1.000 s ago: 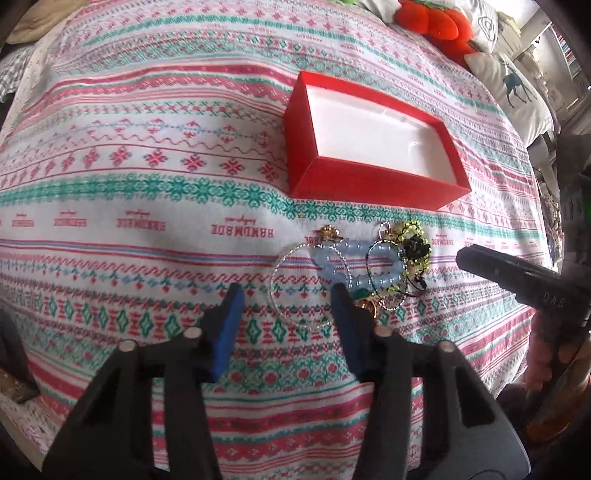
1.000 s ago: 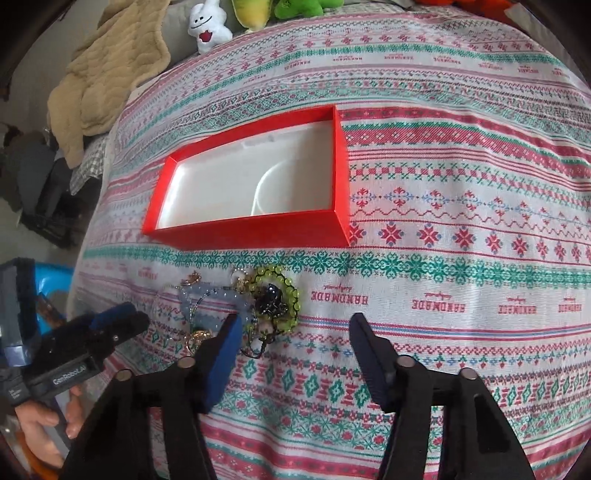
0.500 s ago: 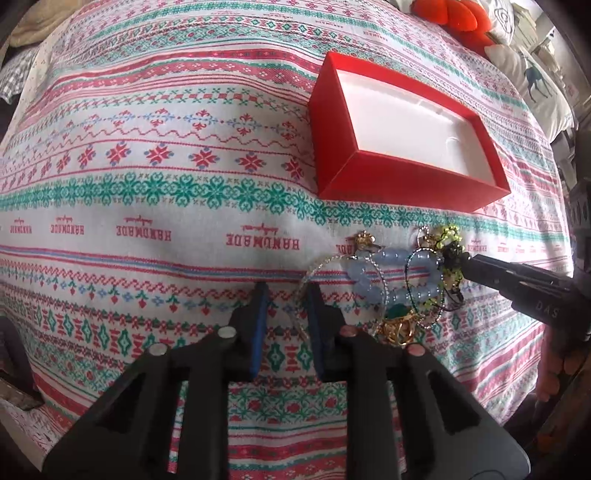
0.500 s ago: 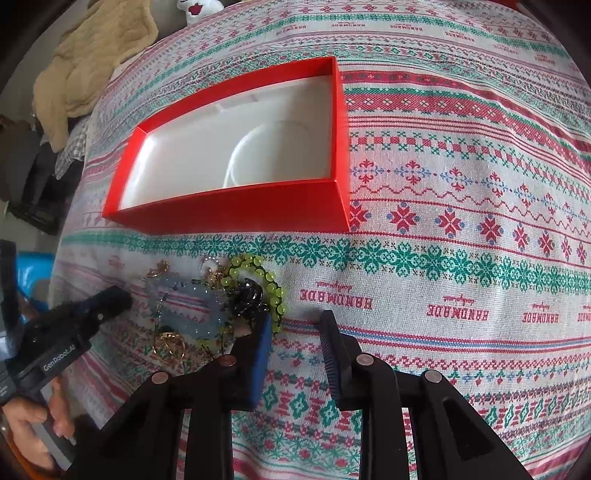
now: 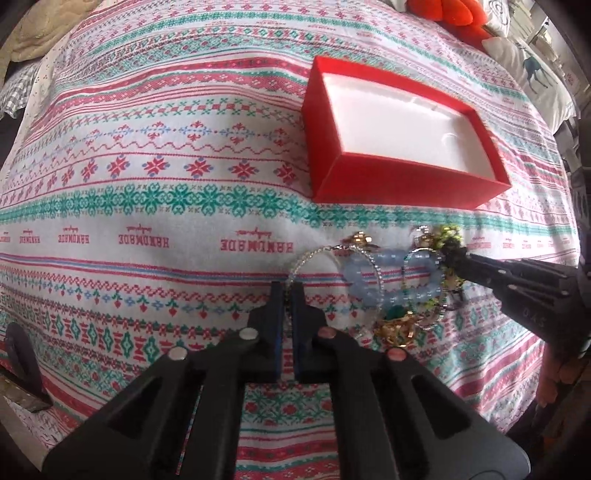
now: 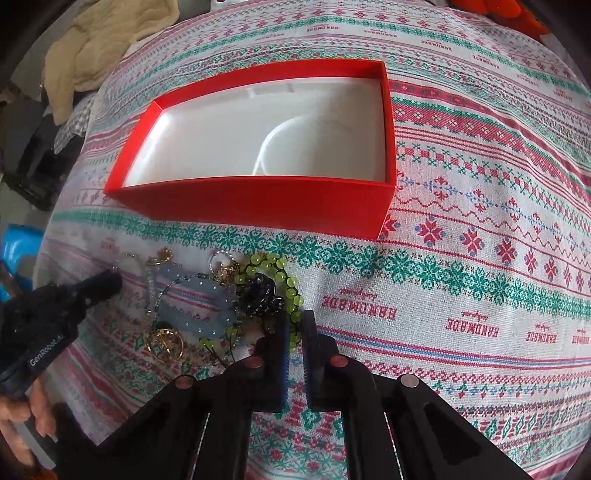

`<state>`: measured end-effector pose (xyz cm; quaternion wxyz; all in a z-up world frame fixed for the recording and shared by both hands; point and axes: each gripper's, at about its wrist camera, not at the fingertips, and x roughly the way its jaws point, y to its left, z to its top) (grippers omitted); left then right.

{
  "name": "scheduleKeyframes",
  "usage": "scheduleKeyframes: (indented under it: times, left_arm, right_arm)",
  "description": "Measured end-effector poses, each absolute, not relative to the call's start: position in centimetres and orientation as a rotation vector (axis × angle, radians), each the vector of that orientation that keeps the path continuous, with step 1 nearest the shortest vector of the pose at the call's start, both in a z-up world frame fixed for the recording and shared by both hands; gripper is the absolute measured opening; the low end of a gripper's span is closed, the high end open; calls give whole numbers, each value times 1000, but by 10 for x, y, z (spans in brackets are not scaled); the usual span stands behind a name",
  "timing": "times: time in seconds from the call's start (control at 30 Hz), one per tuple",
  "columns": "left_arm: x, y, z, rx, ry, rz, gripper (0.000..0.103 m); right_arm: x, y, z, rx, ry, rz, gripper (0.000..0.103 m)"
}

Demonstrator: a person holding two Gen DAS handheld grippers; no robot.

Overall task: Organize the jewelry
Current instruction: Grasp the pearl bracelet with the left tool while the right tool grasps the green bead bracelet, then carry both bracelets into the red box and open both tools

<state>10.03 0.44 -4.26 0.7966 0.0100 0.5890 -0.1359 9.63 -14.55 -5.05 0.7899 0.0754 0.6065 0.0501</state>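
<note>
A heap of jewelry lies on the patterned cloth in front of a red box (image 5: 402, 181) with a white inside, also in the right wrist view (image 6: 258, 197). The heap holds a pale blue bead bracelet (image 5: 391, 277), a silver hoop (image 5: 317, 258), gold pieces (image 5: 397, 328) and a green bead bracelet (image 6: 284, 280). My left gripper (image 5: 287, 291) is shut on the near rim of the silver hoop. My right gripper (image 6: 294, 325) is shut on the near side of the green bead bracelet; it shows in the left wrist view (image 5: 458, 256) at the heap's right.
A beige blanket (image 6: 99, 40) lies at the far left edge of the bed. Orange plush toys (image 5: 443, 13) and a deer-print pillow (image 5: 532, 74) sit at the far side. The bed edge drops off near the heap's left side (image 6: 44, 236).
Both grippers moved in on the heap and closed: the left one on the silver hoop, the right one on the green bead bracelet.
</note>
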Motion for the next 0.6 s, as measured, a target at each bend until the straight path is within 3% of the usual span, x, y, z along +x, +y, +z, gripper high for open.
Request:
scheduleKeyframes:
  times: [0.6]
  left_arm:
    - [83,8,26,-73,1104,-397,5]
  right_arm:
    - [72,-161,18,211,1112,158,5]
